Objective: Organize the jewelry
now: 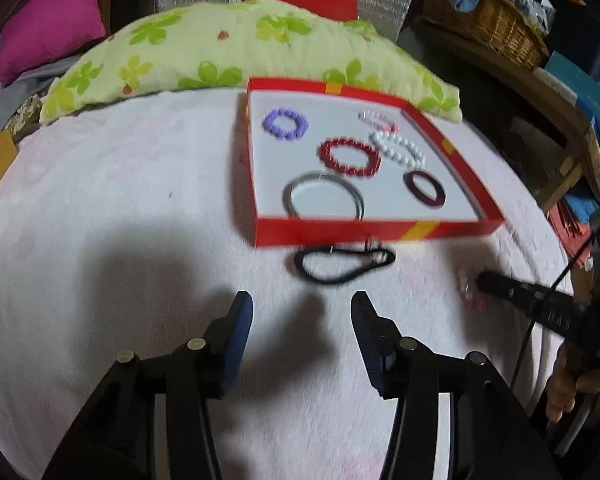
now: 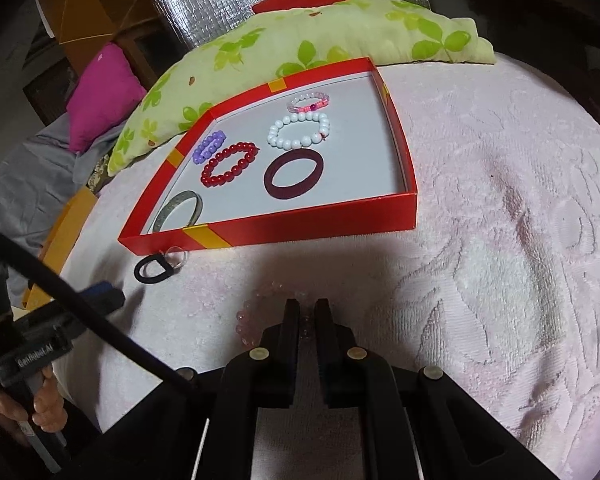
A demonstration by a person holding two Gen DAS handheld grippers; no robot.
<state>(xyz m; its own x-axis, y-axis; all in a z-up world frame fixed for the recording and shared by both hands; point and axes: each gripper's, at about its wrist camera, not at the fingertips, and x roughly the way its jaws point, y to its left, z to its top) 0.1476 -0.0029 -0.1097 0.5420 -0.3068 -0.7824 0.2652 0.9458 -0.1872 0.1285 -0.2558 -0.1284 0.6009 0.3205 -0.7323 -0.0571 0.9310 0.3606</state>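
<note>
Now the left gripper (image 1: 302, 312) hovers low in the left-wrist frame with its jaws apart and nothing between them, above the pale pink towel (image 1: 140, 200). Just ahead of it, at centre, a black hair tie (image 1: 342, 266) lies on the towel, close against the near wall of the red box (image 1: 364, 230). Inside the box lie a purple bead bracelet (image 1: 285, 123), a red bead bracelet (image 1: 350, 157), a white bead bracelet (image 1: 400, 150), a pink one (image 1: 376, 120), a dark maroon band (image 1: 424, 191) and a grey bangle (image 1: 323, 200), all apart or barely touching.

Lower centre in the right-wrist frame, the right gripper (image 2: 307, 312) is clamped nearly shut on a pale pink bead bracelet (image 2: 246, 320), which rests on the towel, well short of the box. A green floral pillow (image 2: 300, 40) lies beyond the box.
</note>
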